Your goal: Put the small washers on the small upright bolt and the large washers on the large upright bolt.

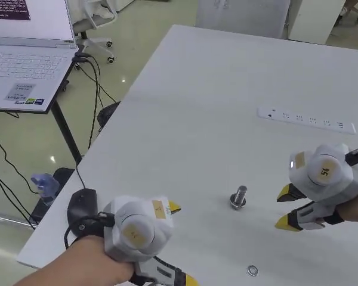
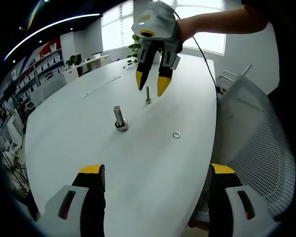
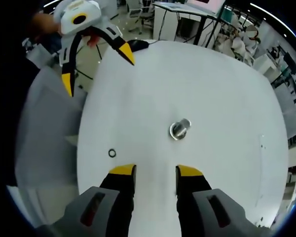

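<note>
On the white table [image 1: 197,119] a large upright bolt [image 1: 238,198] stands with a washer ring at its base. It also shows in both gripper views [image 2: 120,118] [image 3: 180,129]. A loose small washer [image 1: 252,271] [image 2: 176,134] [image 3: 112,153] lies nearer the front edge. A thin small bolt [image 2: 148,95] stands just under the right gripper [image 2: 151,84]. The right gripper [image 1: 284,208] [image 3: 155,171] hovers right of the large bolt, open and holding nothing. The left gripper [image 1: 182,243] [image 2: 156,170] [image 3: 96,68] is wide open at the front left, holding nothing.
A laptop [image 1: 24,53] sits on a side stand at the left, with cables [image 1: 92,89] hanging below. A white power strip [image 1: 304,118] lies at the table's far right. A black device [image 1: 82,205] rests at the table's left edge. A mesh chair [image 2: 246,133] stands beside the table.
</note>
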`<state>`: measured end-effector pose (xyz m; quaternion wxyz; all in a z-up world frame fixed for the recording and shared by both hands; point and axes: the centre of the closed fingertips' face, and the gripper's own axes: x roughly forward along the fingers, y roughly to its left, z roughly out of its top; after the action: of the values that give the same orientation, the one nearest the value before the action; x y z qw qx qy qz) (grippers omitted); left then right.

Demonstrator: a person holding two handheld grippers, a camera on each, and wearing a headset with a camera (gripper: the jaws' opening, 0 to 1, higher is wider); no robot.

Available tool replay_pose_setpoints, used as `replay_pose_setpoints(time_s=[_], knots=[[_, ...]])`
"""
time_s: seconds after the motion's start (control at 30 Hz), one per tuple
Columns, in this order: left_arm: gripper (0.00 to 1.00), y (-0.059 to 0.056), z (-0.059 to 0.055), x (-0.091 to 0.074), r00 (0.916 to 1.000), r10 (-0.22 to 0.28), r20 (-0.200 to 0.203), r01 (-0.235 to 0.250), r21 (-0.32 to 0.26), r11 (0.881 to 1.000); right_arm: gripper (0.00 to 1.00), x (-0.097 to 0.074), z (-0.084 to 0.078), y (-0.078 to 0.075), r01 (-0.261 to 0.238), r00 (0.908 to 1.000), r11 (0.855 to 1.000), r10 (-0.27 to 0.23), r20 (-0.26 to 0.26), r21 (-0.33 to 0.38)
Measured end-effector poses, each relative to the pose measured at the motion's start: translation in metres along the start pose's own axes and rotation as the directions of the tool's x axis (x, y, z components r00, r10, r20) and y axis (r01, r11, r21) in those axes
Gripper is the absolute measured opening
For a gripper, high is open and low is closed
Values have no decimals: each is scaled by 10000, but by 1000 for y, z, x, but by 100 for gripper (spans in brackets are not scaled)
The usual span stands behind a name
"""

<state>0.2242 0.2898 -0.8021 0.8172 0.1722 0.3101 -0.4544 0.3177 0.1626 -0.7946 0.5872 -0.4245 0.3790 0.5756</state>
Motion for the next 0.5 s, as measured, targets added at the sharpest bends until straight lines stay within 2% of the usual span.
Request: replay_pose_setpoints(time_s=[0.2, 0.5], knots=[[86, 1, -1, 1, 10000, 15, 46, -15, -81, 10000, 33, 7, 3, 18, -179, 9998, 9993, 181, 51, -339], [85, -1, -2, 1, 10000, 25, 44, -24, -85, 10000, 32, 19, 6, 46, -514, 9986, 9978, 520, 135, -421]])
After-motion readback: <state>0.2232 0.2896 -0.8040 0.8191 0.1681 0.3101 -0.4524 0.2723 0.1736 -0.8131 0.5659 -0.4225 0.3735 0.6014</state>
